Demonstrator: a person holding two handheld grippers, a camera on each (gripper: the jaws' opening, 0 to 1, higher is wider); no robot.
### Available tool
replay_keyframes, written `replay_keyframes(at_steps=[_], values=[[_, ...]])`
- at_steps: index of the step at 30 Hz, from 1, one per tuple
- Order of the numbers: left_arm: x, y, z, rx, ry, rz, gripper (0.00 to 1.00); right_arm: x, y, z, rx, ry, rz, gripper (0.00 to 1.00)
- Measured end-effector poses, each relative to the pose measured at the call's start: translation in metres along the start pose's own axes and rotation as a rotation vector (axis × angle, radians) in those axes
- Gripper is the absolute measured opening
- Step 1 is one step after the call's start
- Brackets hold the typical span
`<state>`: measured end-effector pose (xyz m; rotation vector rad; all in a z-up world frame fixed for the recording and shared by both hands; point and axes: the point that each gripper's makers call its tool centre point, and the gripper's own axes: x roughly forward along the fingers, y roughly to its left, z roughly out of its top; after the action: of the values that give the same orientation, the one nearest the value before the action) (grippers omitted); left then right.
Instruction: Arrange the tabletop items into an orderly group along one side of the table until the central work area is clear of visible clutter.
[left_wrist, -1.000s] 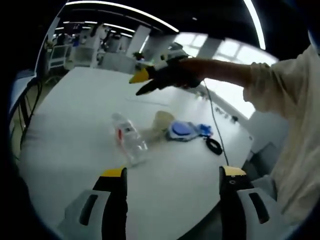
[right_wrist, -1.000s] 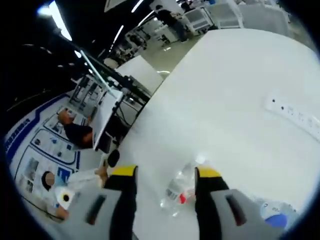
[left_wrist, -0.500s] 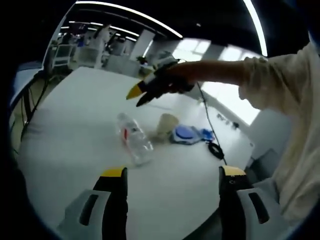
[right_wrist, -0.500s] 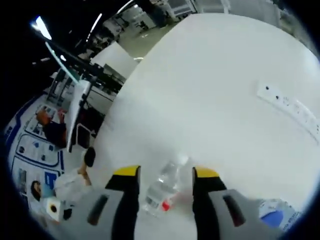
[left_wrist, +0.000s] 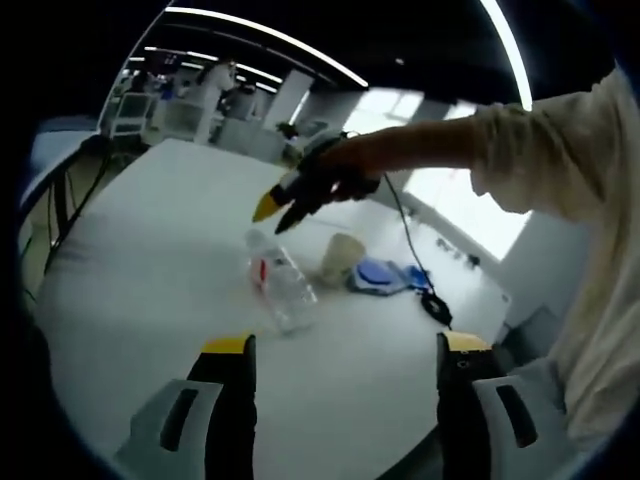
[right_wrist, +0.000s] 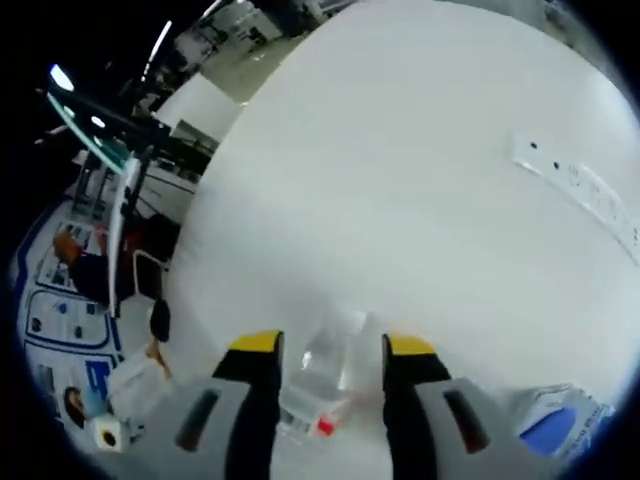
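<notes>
Lower now, the right gripper (right_wrist: 318, 350) straddles the clear plastic bottle (left_wrist: 280, 288) lying mid-worktop (left_wrist: 150, 250), jaws apart; left gripper (left_wrist: 340, 345) waits open. Off-centre closing could squirt the round bottle sideways.

A large open lab or workshop hall is showing here: long ceiling strip lights (left_wrist: 270, 40) are glowing over a broad white table (right_wrist: 420, 200), with equipment racks (left_wrist: 150, 100) and blue wall posters (right_wrist: 60, 330) standing around.

Bottle (right_wrist: 325, 385) base behind right tool (right_wrist: 325, 350)
</notes>
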<state>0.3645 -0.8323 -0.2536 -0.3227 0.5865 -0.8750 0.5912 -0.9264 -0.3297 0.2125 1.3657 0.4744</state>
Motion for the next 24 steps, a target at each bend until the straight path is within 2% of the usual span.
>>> replay_keyframes(at_steps=[6, 19, 24], values=[[-0.003, 0.004, -0.002, -0.013, -0.013, 0.004, 0.70, 0.003, 0.001, -0.003, 0.015, 0.016, -0.013, 0.37], [-0.005, 0.012, -0.002, -0.031, -0.045, 0.015, 0.68, 0.016, -0.004, 0.006, 0.048, 0.024, -0.057, 0.34], [-0.006, 0.014, -0.003, -0.034, -0.052, 0.018, 0.68, 0.021, -0.002, 0.002, 0.049, 0.041, -0.087, 0.34]])
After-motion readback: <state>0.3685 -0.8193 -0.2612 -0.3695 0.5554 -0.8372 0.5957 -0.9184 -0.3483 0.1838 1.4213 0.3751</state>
